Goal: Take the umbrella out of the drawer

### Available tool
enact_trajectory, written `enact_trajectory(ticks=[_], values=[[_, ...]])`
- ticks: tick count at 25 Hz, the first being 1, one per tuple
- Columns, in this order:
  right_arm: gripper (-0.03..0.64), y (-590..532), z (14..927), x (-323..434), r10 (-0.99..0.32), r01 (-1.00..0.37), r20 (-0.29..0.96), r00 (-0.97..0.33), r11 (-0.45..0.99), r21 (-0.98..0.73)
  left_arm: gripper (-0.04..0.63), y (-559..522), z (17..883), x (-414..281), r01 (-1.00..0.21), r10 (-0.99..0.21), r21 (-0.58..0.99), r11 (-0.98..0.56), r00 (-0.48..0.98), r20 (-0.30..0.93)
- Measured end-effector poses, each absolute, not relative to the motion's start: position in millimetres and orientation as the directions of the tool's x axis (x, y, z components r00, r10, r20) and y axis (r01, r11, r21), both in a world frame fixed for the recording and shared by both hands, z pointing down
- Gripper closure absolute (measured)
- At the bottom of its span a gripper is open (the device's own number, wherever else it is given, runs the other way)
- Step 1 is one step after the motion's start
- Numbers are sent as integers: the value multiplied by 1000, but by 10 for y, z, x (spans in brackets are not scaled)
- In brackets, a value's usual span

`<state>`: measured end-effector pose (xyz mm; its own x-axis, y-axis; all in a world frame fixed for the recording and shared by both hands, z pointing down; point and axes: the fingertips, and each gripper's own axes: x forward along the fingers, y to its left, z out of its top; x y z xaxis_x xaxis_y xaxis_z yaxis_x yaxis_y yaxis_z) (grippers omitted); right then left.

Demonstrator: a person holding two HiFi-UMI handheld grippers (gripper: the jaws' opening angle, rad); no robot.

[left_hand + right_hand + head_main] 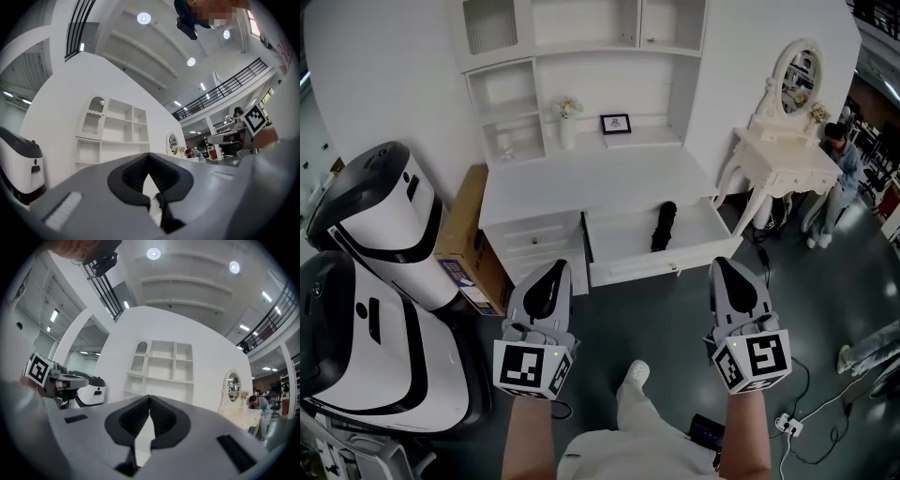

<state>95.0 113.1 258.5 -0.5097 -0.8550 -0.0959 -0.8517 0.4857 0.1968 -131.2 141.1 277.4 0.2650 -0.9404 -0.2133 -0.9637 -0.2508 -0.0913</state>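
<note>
Left claw (553, 270) and right claw (726, 266) closed, empty; only head view shows umbrella (664, 227) in open drawer (623, 242).

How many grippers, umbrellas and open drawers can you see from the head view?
grippers: 2, the left gripper and the right gripper
umbrella: 1
open drawer: 1
total: 4

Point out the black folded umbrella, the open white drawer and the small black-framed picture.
black folded umbrella (664, 227): head view, middle of body
open white drawer (637, 267): head view, front panel
small black-framed picture (616, 124): head view, its centre
</note>
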Motion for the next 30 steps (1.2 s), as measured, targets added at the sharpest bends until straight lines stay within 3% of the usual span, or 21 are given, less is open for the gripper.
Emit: enact_trajectory(ticks=[25,26,27,30], values=[[607,-1658,2955,1255,-855,-854,22,-518,518,52,585,-1357,2903,-1024,-965,-953,-57,-256,262,-154],[574,-1728,2988,1263,-851,-850,36,-524,525,43,586,-1424,2910,-1007,-965,-954,-59,-255,261,-150],[486,-1790,3022,1263,-845,-845,47,-533,534,32,584,-1481,2918,-993,-965,-954,-61,-254,260,-146],[359,-1939,3075,1244,-832,-833,52,-553,553,-20,584,-1604,2928,-978,-966,-957,-67,-248,255,-137]])
